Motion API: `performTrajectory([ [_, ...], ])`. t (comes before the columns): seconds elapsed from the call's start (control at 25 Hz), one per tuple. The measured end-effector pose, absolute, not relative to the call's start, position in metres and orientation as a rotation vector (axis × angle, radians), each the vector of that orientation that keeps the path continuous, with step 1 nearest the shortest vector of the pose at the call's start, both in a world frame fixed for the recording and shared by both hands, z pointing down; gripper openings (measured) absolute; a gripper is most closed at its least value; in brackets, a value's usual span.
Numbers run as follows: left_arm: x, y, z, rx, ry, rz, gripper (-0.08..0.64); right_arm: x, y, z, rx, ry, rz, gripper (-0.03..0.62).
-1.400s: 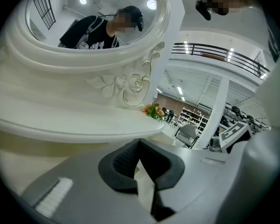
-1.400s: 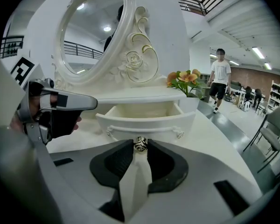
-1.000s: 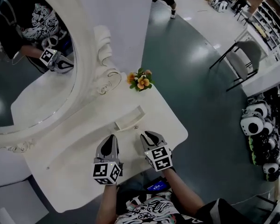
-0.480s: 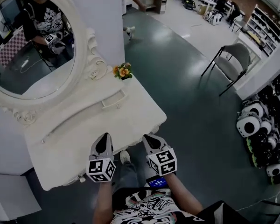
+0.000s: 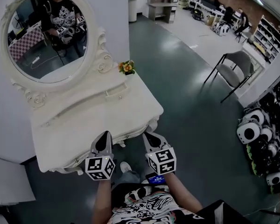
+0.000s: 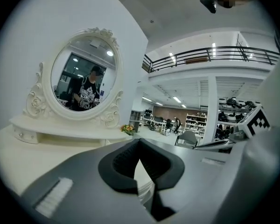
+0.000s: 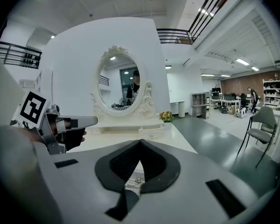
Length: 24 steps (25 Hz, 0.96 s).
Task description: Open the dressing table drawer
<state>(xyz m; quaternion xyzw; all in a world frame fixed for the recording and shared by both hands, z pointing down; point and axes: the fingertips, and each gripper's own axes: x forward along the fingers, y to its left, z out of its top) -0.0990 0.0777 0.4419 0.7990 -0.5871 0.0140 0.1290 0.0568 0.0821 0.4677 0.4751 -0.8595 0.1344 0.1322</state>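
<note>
Drawer, small white wooden (image 5: pixel 116 91), sits on the white dressing table (image 5: pixel 74 134) at twelve o'clock, well apart from left gripper (image 5: pixel 105 133) and right gripper (image 5: pixel 146 135), both clenched empty; recommend opening one, seizing centrally, pulling straight

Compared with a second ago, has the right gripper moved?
Yes. The right gripper has drawn back toward the person: it was over the dressing table top, near the small drawer; now it is just off the table's front edge.
</note>
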Motion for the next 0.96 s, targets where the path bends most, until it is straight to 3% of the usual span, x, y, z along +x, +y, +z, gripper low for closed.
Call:
performTrajectory([
  [0.96, -0.094, 0.089, 0.461, 2.290, -1.689, -0.019, 0.002, 0.073, 0.087, 0.477, 1.424, -2.512, 0.413, 0.002],
])
